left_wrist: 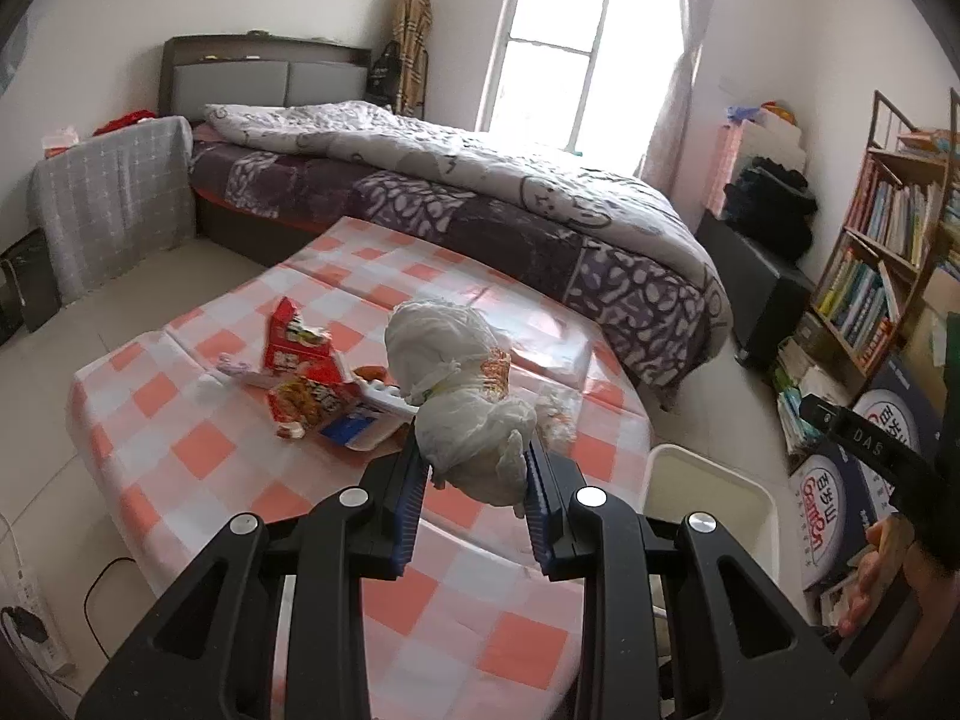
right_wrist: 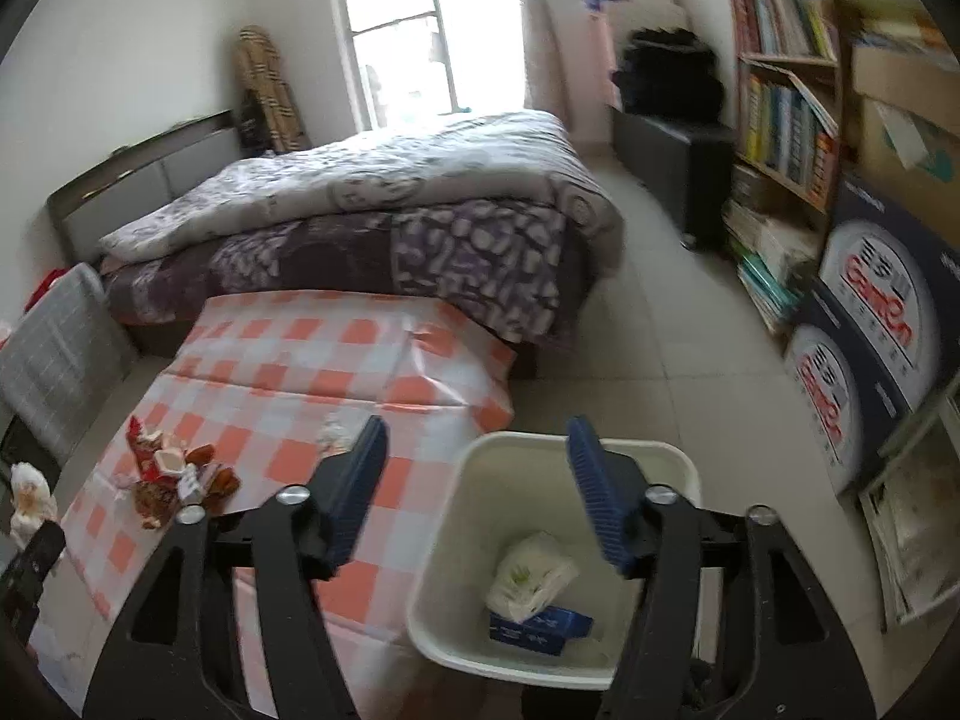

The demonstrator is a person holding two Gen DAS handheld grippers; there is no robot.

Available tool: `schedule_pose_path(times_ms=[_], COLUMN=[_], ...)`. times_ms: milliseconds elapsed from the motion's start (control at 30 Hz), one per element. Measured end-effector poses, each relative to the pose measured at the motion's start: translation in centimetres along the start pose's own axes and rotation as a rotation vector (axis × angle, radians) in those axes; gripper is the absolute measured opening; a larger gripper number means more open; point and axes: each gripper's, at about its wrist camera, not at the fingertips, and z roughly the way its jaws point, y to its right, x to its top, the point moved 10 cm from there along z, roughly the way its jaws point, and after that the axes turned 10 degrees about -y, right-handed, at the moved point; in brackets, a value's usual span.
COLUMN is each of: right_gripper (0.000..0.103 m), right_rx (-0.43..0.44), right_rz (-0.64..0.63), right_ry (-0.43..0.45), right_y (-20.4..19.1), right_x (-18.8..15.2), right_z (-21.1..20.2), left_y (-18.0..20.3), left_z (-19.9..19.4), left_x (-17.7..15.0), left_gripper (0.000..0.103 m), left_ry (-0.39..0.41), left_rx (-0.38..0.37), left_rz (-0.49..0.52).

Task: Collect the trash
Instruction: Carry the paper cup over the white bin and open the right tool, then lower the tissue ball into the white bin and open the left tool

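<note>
The left gripper (left_wrist: pixel 474 468) has its blue fingers (left_wrist: pixel 411 498) clenched on a crumpled white plastic bag (left_wrist: pixel 456 384), a knotted bundle with an orange printed wrapper showing through it, held up above the checked worktop (left_wrist: pixel 198 438); the right gripper (right_wrist: pixel 477 492) stands released, its fingers (right_wrist: pixel 357 480) spread wide with nothing between them, poised over the white bin (right_wrist: pixel 444 570) that sits on the floor just beside the worktop's edge.

The bin already holds a wadded white bag (right_wrist: pixel 531 576) lying on a blue carton (right_wrist: pixel 540 627); more trash waits on the worktop, namely a pile of red snack wrappers (left_wrist: pixel 300 354), a blue-and-white packet (left_wrist: pixel 366 420) and a small clear scrap (left_wrist: pixel 555 414) near the far side of the held bundle.

By my reading the step in hand is the carry: the left's bundle is lifted but not yet over the bin, whose rim shows at the lower right of the left view (left_wrist: pixel 708 468); the next move calls for swinging that bundle sideways past the worktop's edge until it hangs above the bin's mouth, then loosening the fingers so it falls inside; the bag is soft and bulky, so it may catch on the rim if let go too early; the right, being empty, is free to return to the wrapper pile.
</note>
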Motion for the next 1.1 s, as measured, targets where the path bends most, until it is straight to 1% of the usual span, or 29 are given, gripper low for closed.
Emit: schedule_pose_path(times_ms=[33,67,133,233,367,467,567,667,767,800,833,867,900,1000,1033,1067,1100], right_gripper=[0.083,0.088,0.09,0.094,0.096,0.096,0.096,0.096,0.096,0.096,0.096,0.096,0.096,0.096,0.096,0.096,0.096], right_rx=[-0.008,-0.013,-0.019,-0.033,-0.035,-0.02,-0.003,0.009,0.009,0.002,-0.006,-0.013,-0.019,-0.025,-0.022,-0.02,-0.017], right_rz=[0.022,0.039,0.075,0.123,0.185,0.244,0.284,0.322,0.367,0.38,0.387,0.394,0.403,0.404,0.399,0.391,0.37], right_ry=[0.001,0.004,0.017,0.035,0.057,0.063,0.07,0.09,0.129,0.144,0.156,0.165,0.175,0.177,0.174,0.172,0.168], right_y=[0.7,1.3,2.4,4.1,6.0,7.5,8.4,9.3,10.7,11.3,11.7,12.1,12.6,12.9,12.8,12.5,11.9], right_x=[0.0,0.1,0.5,0.9,1.4,1.9,2.3,2.6,3.0,3.2,3.3,3.3,3.4,3.4,3.4,3.4,3.5], right_z=[0.0,-0.1,-0.3,-0.6,-1.0,-1.1,-1.3,-1.7,-2.5,-2.9,-3.2,-3.3,-3.5,-3.4,-3.3,-3.2,-3.0], left_y=[0.4,0.8,1.8,3.2,5.9,8.8,12.6,15.6,18.9,20.4,21.2,21.7,22.0,21.8,21.3,20.8,19.7], left_z=[0.1,0.2,0.6,1.1,1.7,2.3,2.6,2.9,3.2,3.2,3.4,3.4,3.2,2.7,2.6,2.5,2.3], left_x=[-0.1,-0.1,-0.2,-0.3,-0.7,-1.4,-2.4,-3.1,-3.3,-3.4,-3.3,-3.2,-2.8,-2.1,-1.8,-1.5,-1.2], left_gripper=[0.029,0.029,0.029,0.029,0.029,0.029,0.029,0.03,0.032,0.039,0.059,0.067,0.072,0.073,0.074,0.075,0.076], left_ry=[-0.002,-0.004,-0.009,-0.02,-0.039,-0.076,-0.098,-0.122,-0.148,-0.164,-0.174,-0.178,-0.165,-0.167,-0.164,-0.159,-0.146], left_rx=[-0.003,-0.007,-0.018,-0.039,-0.078,-0.12,-0.153,-0.208,-0.293,-0.349,-0.367,-0.379,-0.387,-0.414,-0.41,-0.397,-0.359], left_rz=[0.005,0.01,0.026,0.043,0.08,0.117,0.188,0.211,0.222,0.223,0.222,0.218,0.203,0.173,0.164,0.159,0.158])
